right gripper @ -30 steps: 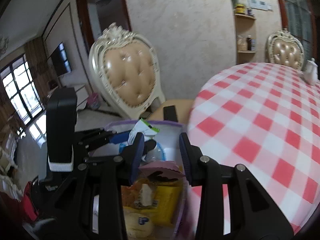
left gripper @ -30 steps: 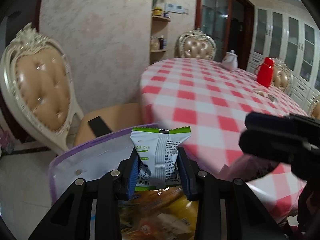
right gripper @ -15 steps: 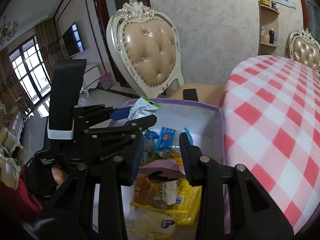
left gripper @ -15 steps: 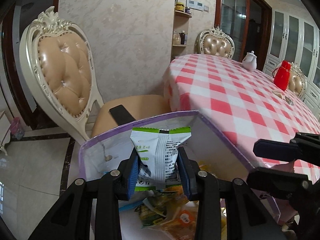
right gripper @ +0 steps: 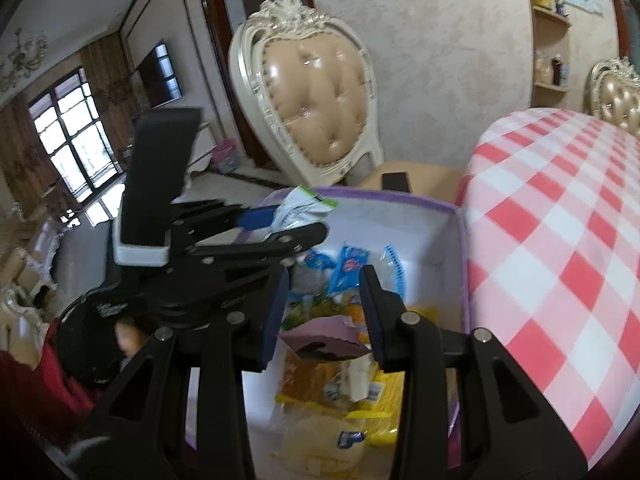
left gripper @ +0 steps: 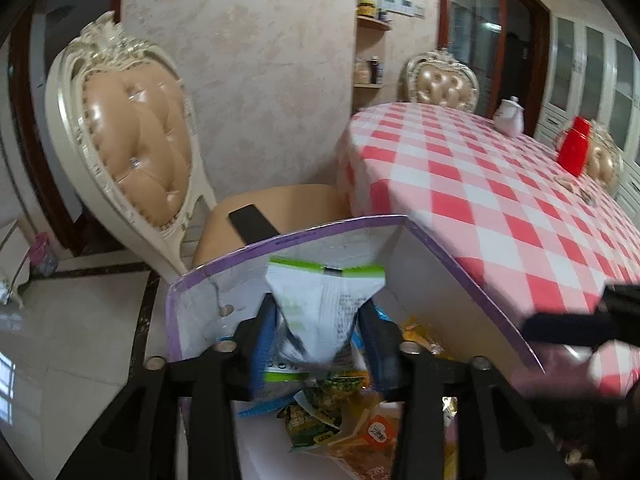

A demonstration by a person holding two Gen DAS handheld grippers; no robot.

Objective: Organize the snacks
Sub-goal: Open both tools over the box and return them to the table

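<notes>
Left gripper [left gripper: 320,332] clenched the white-green packet [left gripper: 322,304] upright, right over the box [left gripper: 472,280] of snacks; right gripper [right gripper: 324,308] pinched a pink wrapper [right gripper: 324,338] alongside.

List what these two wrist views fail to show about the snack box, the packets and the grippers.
- Green-and-white packet: print motion-blurred in the left wrist view; lower part masked by the left gripper.
- Pink packet in the right gripper: bottom edge cut off by the fingers.
- Purple-rimmed box: near side runs out of both views; its bottom is covered by snacks.
</notes>
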